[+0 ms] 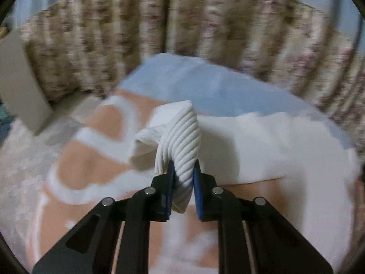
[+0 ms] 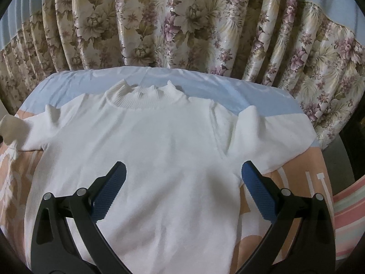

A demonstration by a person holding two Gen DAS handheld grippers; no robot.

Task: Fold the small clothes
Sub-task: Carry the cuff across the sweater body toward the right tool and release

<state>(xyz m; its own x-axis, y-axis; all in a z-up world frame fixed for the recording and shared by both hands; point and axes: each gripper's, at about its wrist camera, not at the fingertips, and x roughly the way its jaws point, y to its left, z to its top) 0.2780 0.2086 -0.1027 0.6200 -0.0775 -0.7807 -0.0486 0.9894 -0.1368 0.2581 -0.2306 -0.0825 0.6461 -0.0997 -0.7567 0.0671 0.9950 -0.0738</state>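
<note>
A small white knit top (image 2: 159, 150) lies flat on the bed, collar (image 2: 141, 100) toward the curtain, short sleeves spread to both sides. My right gripper (image 2: 183, 171) is open above the top's middle, with its blue pads (image 2: 256, 189) wide apart and nothing between them. My left gripper (image 1: 183, 171) is shut on the ribbed cuff (image 1: 182, 137) of the top's left sleeve and lifts it off the bed. That lifted sleeve shows at the far left of the right wrist view (image 2: 11, 125). The left wrist view is blurred.
The bed cover is peach with white patterns (image 1: 95, 169) and has a light blue band (image 2: 219, 86) at the far side. A floral curtain (image 2: 182, 22) hangs right behind the bed. A grey panel (image 1: 18, 80) stands at the left. A striped cloth (image 2: 346, 217) lies at the right.
</note>
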